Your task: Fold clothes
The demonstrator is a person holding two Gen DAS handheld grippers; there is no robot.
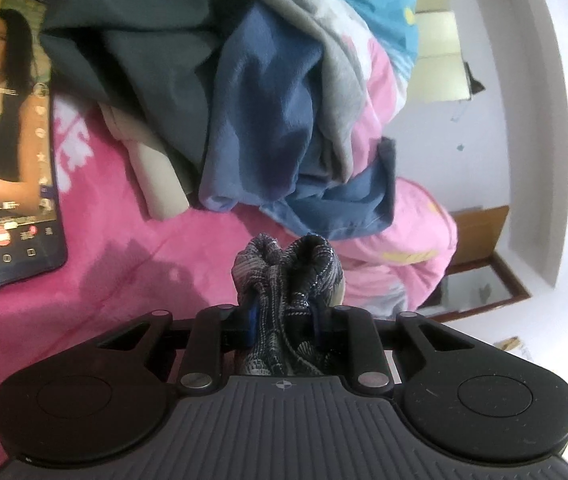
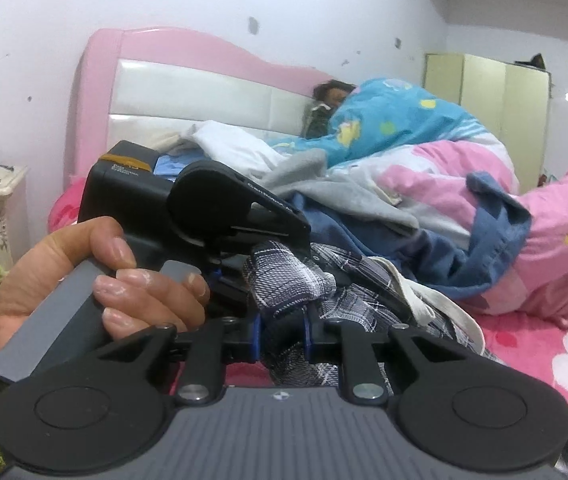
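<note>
1. Clothes sit in a messy heap [image 1: 244,92] on our fuzzy bright pink bed blanket [image 1: 104,280]. We see a dark green piece, a blue piece, a grey piece and a cream piece, all crumpled, none in a neat stack.
2. Just in front of that heap, we hold a grey and white checked cloth [image 2: 343,280]. It is bunched up, not flat, and part of it trails down onto the blanket.
3. We think folding this cloth is under way, but we cannot tell how many folds it has. The heap looks left to do.
4. Our left gripper [image 1: 284,322] is pressed together on a bunch of the checked cloth, which puffs up above its blue pads.
5. Our right gripper [image 2: 282,334] pinches the same cloth too, close beside the left one.
6. Our left hand [image 2: 96,284] wraps round the grey handle of its tool.
7. A black phone with a video playing [image 1: 8,136] lies on the blanket, to the left of the heap.
</note>
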